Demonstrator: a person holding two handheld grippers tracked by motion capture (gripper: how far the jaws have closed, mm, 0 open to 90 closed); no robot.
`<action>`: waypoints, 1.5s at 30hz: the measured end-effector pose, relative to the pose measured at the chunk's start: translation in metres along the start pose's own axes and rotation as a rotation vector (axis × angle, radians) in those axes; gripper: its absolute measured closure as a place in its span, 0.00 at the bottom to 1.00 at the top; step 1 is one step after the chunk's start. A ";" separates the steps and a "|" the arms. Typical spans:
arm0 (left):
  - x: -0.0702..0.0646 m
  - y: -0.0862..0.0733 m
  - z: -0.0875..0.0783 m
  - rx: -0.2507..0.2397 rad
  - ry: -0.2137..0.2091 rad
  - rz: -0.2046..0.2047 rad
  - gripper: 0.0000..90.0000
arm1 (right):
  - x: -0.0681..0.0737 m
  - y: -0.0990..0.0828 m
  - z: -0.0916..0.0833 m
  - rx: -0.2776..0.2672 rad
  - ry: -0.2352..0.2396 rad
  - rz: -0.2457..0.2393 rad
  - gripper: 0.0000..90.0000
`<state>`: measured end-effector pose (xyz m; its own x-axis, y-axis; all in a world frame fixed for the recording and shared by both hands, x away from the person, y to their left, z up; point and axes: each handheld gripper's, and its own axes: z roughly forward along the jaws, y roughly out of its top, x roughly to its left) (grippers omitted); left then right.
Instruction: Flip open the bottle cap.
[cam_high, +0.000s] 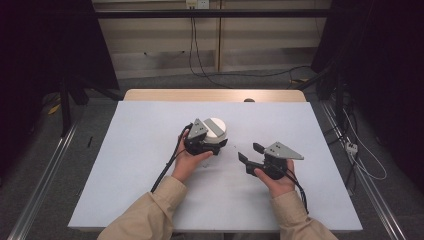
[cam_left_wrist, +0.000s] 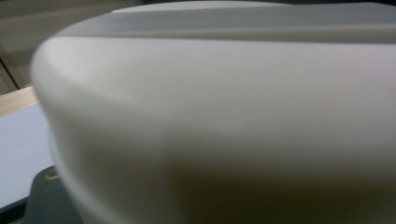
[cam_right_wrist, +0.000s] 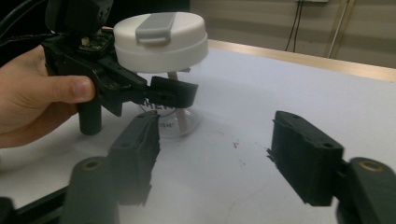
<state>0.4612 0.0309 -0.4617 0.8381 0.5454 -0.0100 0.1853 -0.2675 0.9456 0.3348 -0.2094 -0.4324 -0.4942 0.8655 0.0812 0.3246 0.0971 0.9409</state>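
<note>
A clear container (cam_right_wrist: 182, 116) with a white lid (cam_right_wrist: 161, 42) and a grey tab on top stands on the white table cover (cam_high: 150, 150). In the high view the lid (cam_high: 216, 128) sits at the table's middle. My left gripper (cam_high: 215, 146) is shut on the clear body just under the lid. From the right gripper view its near jaw crosses the front of the body (cam_right_wrist: 168, 93) and the far jaw is hidden. The lid (cam_left_wrist: 224, 116) looms very close in the left gripper view. My right gripper (cam_high: 250, 152) stands open to the container's right, apart from it, with nothing between its fingers (cam_right_wrist: 303, 154).
The wooden table edge (cam_high: 215, 95) runs along the back, with cables on the floor (cam_high: 210, 75) behind it. Small dark marks (cam_right_wrist: 238, 149) dot the cover between the right gripper's jaws. Bare cover lies left and right of both hands.
</note>
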 end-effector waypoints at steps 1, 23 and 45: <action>0.000 0.000 0.000 0.001 0.000 0.002 0.21 | 0.001 0.002 0.002 0.000 0.002 -0.006 0.43; -0.002 0.000 0.000 -0.002 0.007 0.006 0.21 | 0.012 0.026 0.036 0.028 0.109 0.017 1.00; -0.004 -0.001 -0.002 -0.002 0.013 0.024 0.21 | 0.024 0.038 0.051 0.055 0.124 -0.023 1.00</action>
<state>0.4568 0.0300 -0.4619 0.8353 0.5495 0.0168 0.1645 -0.2789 0.9461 0.3766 -0.1594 -0.4111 -0.5968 0.7958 0.1031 0.3540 0.1458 0.9238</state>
